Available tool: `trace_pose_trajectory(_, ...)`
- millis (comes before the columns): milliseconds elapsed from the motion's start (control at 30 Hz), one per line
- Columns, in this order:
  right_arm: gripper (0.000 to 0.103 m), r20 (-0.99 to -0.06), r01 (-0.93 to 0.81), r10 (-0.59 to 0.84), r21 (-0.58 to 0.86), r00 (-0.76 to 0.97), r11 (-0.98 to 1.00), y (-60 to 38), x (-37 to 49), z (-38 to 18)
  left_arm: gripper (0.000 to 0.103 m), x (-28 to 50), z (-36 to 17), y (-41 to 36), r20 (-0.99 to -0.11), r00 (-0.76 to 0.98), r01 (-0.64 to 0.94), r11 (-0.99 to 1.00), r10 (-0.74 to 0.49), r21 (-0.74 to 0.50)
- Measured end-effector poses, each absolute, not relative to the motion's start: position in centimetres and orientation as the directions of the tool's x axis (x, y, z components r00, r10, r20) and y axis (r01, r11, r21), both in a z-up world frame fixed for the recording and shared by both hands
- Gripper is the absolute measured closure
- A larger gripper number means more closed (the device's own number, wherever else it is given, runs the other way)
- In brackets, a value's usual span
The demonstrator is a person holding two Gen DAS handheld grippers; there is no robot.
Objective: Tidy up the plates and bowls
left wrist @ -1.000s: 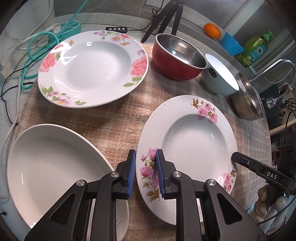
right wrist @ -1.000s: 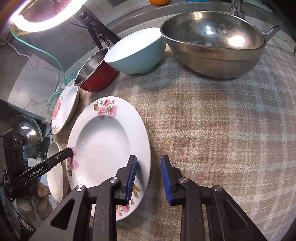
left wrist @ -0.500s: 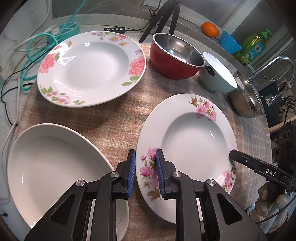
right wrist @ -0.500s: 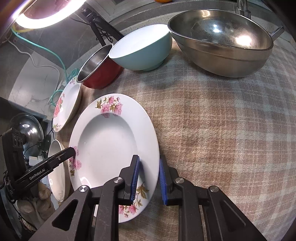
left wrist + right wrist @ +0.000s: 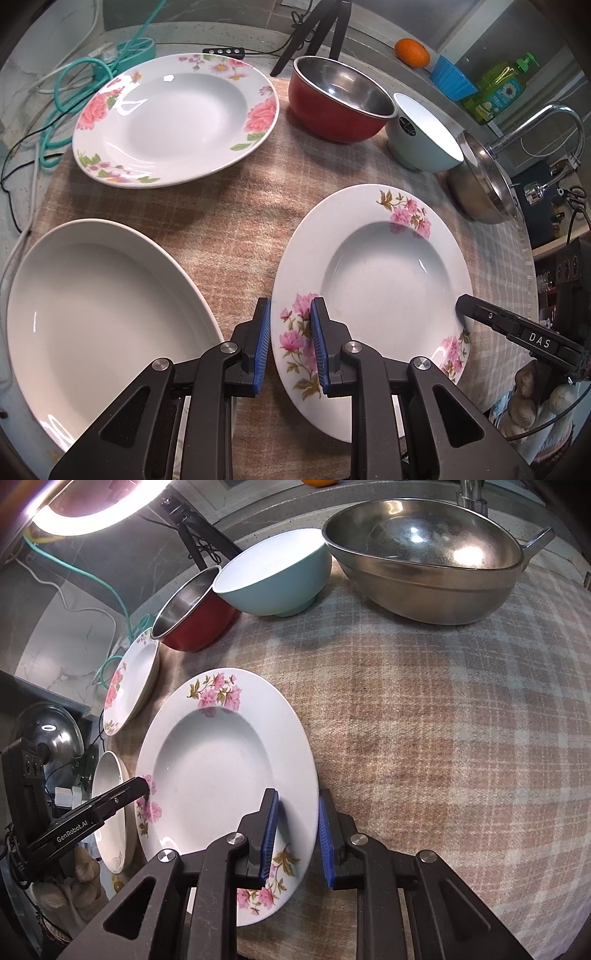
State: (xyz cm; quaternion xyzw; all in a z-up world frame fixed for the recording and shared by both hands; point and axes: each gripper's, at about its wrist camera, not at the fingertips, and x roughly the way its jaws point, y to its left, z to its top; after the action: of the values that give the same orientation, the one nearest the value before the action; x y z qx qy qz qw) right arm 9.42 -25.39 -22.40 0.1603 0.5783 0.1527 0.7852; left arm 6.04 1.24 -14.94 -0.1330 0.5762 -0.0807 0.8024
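Note:
A white plate with small pink flowers (image 5: 380, 280) (image 5: 221, 775) sits between both grippers, raised a little off the plaid cloth. My left gripper (image 5: 290, 347) is shut on its near-left rim. My right gripper (image 5: 295, 840) is shut on its opposite rim, and its finger shows in the left wrist view (image 5: 517, 334). A plate with big pink roses (image 5: 177, 118) (image 5: 131, 686) lies at the far left. A plain white oval dish (image 5: 99, 306) (image 5: 109, 805) lies left of my left gripper.
A red steel-lined bowl (image 5: 338, 99) (image 5: 194, 616), a light blue bowl (image 5: 424, 133) (image 5: 275, 578) and a steel basin (image 5: 484, 181) (image 5: 428, 557) stand in a row at the back. Cables (image 5: 70, 92) lie at the far left. A tripod (image 5: 317, 26) stands behind the red bowl.
My right gripper closed from open onto the plate's rim. The plate has risen slightly and the views have shifted a little. My left gripper has kept its hold.

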Motion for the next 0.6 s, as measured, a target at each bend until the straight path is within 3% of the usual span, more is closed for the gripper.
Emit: trace_pose_trajectory(600,0.084,-0.865,-0.018,0.407,0.421,0.294,0.907,-27.3,7.9,-22.1,0.083,4.8,-14.9,-0.2,-0.906,0.29,0.023,0.948,-0.309,-0.316)
